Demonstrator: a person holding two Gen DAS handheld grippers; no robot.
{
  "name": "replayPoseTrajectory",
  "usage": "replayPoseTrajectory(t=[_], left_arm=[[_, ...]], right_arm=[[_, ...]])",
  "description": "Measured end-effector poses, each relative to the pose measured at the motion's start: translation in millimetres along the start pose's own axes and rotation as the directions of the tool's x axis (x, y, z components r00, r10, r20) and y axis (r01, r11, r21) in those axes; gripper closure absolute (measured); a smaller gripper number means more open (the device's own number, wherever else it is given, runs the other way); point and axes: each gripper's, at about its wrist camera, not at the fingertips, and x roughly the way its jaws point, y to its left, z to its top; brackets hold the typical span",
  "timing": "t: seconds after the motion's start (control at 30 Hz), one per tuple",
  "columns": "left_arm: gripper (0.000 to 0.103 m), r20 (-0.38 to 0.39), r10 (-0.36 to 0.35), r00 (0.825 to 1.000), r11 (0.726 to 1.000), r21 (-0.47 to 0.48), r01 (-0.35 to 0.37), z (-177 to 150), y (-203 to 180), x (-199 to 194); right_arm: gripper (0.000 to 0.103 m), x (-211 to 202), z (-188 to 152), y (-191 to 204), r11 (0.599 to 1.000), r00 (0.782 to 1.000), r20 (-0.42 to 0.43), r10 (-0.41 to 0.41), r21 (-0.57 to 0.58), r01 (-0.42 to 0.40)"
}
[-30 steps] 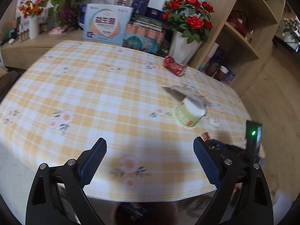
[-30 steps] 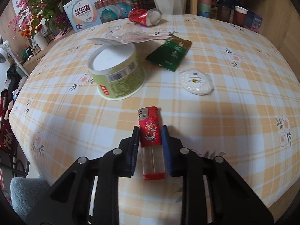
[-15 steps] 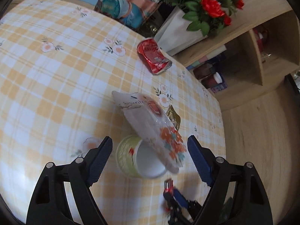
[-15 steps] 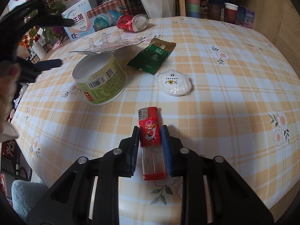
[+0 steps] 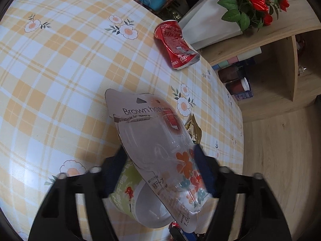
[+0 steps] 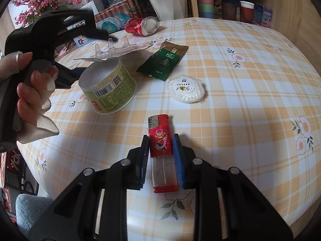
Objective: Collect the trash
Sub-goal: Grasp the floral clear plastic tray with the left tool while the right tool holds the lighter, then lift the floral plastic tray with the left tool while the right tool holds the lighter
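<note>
My left gripper [image 5: 159, 152] has its fingers on both sides of a clear plastic hook package [image 5: 158, 140] that lies across the top of a green paper cup [image 5: 128, 190]; it looks closed on the package. In the right wrist view the package [image 6: 118, 50] rests on the cup [image 6: 109, 90] with the left gripper's body above it. My right gripper [image 6: 160, 146] is shut on a red lighter [image 6: 161, 144], held over the checked tablecloth. A crushed red can [image 5: 175, 46] lies at the table's far edge.
A green sachet [image 6: 163, 60] and a white round lid [image 6: 186, 90] lie on the tablecloth [image 6: 250, 80] beyond the lighter. A white vase of red roses [image 5: 216, 18], boxes and wooden shelves [image 5: 280, 64] stand behind the table.
My left gripper moved forward over the table to the cup and package, and its fingers narrowed onto the package. My right gripper stayed put with the lighter.
</note>
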Motion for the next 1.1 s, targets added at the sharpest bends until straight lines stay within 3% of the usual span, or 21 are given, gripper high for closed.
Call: replayPoseTrajectory(t=[0.03,0.13,0.3,0.5,0.73,1.1], left_arm=[[0.066,0.002,-0.002,1.0,1.0,0.004,0.002,0.4,0.3,-0.9],[0.072,0.048,0.009,0.999,0.999,0.043,-0.011,0.8,-4.3,-13.7],[0.075,0.118,-0.041,0.992,0.995,0.096,0.03,6.5,-14.9,-45.0],[0.076,0.209,-0.047,0.977,0.98,0.2,0.004,6.8,-38.4,-93.1],[0.076,0.326,-0.011,0.945,0.935,0.339,-0.106,-18.2,-50.6,-158.0],[0.076,0.403,0.027,0.915,0.868,0.444,-0.221,-78.2,-29.0,-222.7]], right_arm=[[0.076,-0.3,0.1,-0.4,1.0,1.0,-0.001,0.001,0.003,-0.001],[0.076,-1.3,0.9,-2.5,1.0,1.0,-0.007,0.008,0.018,-0.008],[0.076,-7.5,2.9,-3.1,1.0,1.0,0.008,0.017,0.018,-0.017],[0.076,-23.7,8.0,4.0,1.0,0.999,0.041,0.017,0.005,-0.017],[0.076,-48.7,14.5,22.1,0.999,0.996,0.084,0.041,-0.029,-0.039],[0.076,-74.2,7.4,52.7,0.996,0.993,0.092,0.068,-0.071,-0.062]])
